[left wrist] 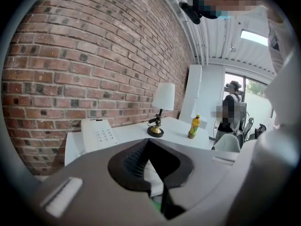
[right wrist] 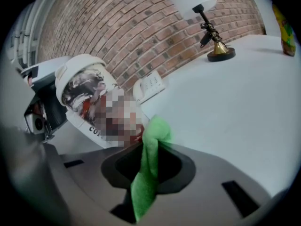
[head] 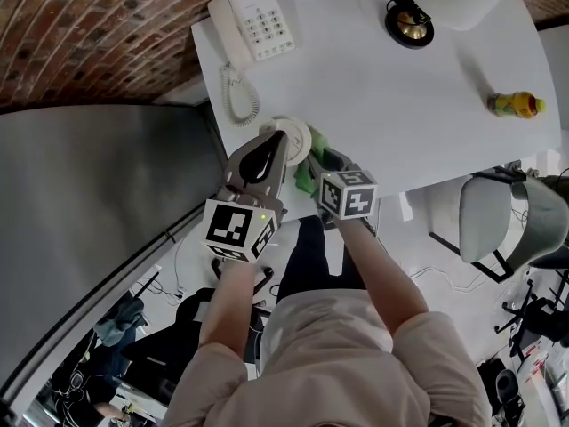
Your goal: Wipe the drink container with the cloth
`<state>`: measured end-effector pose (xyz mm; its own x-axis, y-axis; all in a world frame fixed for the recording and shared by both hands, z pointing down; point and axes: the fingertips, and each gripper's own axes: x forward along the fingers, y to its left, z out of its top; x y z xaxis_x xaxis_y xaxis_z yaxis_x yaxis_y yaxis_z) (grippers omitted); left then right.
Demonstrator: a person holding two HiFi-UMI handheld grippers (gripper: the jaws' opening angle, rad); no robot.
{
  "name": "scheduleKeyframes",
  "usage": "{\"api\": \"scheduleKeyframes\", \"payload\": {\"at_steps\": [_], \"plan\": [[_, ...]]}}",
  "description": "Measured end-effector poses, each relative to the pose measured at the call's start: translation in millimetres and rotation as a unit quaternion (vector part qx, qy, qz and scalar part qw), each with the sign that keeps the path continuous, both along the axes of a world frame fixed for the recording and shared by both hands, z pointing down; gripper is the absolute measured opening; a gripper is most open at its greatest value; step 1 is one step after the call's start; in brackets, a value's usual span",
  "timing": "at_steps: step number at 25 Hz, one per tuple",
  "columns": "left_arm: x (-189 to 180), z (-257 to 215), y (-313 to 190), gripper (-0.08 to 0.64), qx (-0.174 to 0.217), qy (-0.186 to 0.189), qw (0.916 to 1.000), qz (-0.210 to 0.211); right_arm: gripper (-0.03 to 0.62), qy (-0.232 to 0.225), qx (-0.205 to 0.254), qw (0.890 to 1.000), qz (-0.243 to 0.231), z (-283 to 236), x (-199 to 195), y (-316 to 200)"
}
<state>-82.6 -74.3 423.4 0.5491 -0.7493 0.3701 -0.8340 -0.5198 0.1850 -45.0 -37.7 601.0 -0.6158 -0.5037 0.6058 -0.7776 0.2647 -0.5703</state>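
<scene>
Right gripper view: right gripper is clamped on the cloth, whose free tip pokes toward 12 o'clock, right against the cup. Cup sits at 10 o'clock, tilted, axis 10-to-4, lid at the far end. Left gripper pinches it at the table edge. Wipe stroke probably runs toward 10.

Telephone, lamp, yellow bottle — on white table.

Green cloth, white cup with dark print, red-brick wall.
</scene>
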Motion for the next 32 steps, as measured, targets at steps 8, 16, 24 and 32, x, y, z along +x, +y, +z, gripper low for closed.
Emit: {"api": "scheduleKeyframes", "payload": {"at_steps": [8,16,24,32], "plan": [[-0.4,1.9,-0.2,0.006,-0.012,0.002,0.9999,0.008,0.066,-0.015,0.029,0.999,-0.02,-14.1,-6.1,-2.0],[-1.5,1.9,0.2,0.006,-0.009,0.009,0.9999,0.005,0.066,-0.065,0.068,0.995,-0.034,-47.7,-7.1,3.7],[-1.5,3.6,1.0,0.006,-0.018,0.01,0.9997,0.011,0.066,-0.088,0.136,0.984,-0.074,-93.5,-9.1,11.9],[1.7,5.1,2.4,0.007,-0.028,0.008,0.9994,0.02,0.066,-0.091,0.192,0.971,-0.106,-129.3,-10.7,12.0]]}}
